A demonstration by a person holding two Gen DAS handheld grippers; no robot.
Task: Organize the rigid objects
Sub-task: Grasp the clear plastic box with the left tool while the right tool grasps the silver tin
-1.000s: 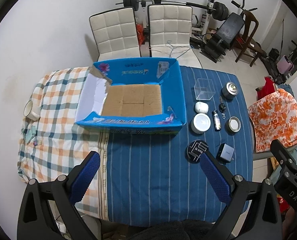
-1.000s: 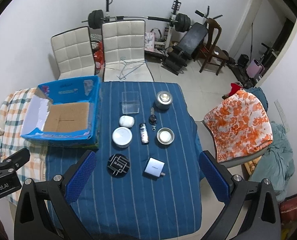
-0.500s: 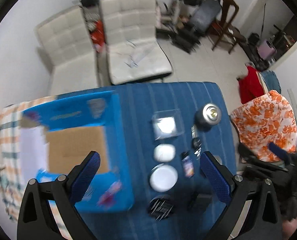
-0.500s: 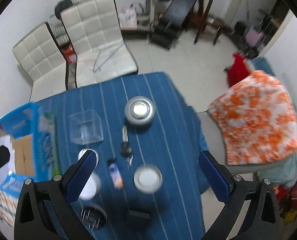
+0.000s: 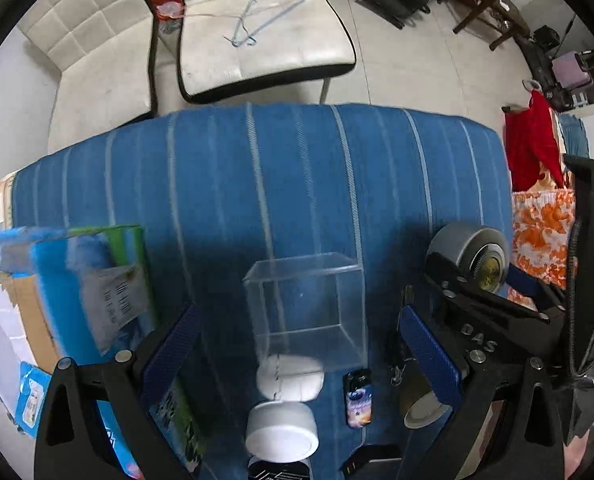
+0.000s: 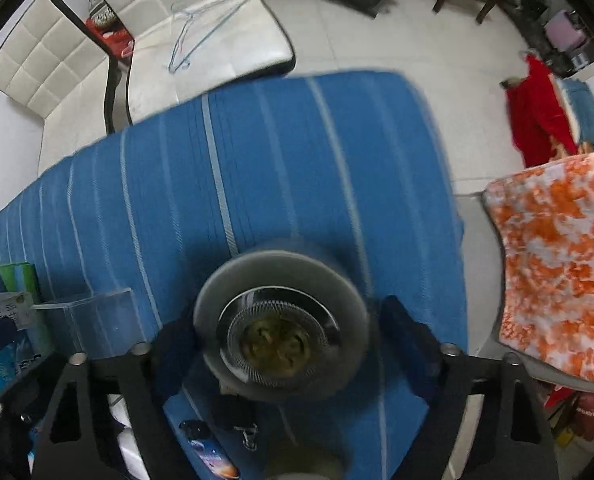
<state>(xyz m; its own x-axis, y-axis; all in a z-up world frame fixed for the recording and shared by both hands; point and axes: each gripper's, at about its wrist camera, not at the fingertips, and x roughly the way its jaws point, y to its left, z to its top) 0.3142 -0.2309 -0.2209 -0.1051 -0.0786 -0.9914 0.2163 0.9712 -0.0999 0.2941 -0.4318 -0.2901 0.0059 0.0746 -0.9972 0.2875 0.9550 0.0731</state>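
Left gripper: jaws wide apart, holding nothing; clear box stands between them, untouched. White case, white jar and lighter lie nearer the wrist.
Right gripper: jaws spread either side of the round metal tin; contact not discernible.
Blue carton left of the jaws, on the bench.

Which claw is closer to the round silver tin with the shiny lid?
The right claw. Its blue fingers sit on either side of the round silver tin. The left claw is off to the tin's left, around the clear plastic box.
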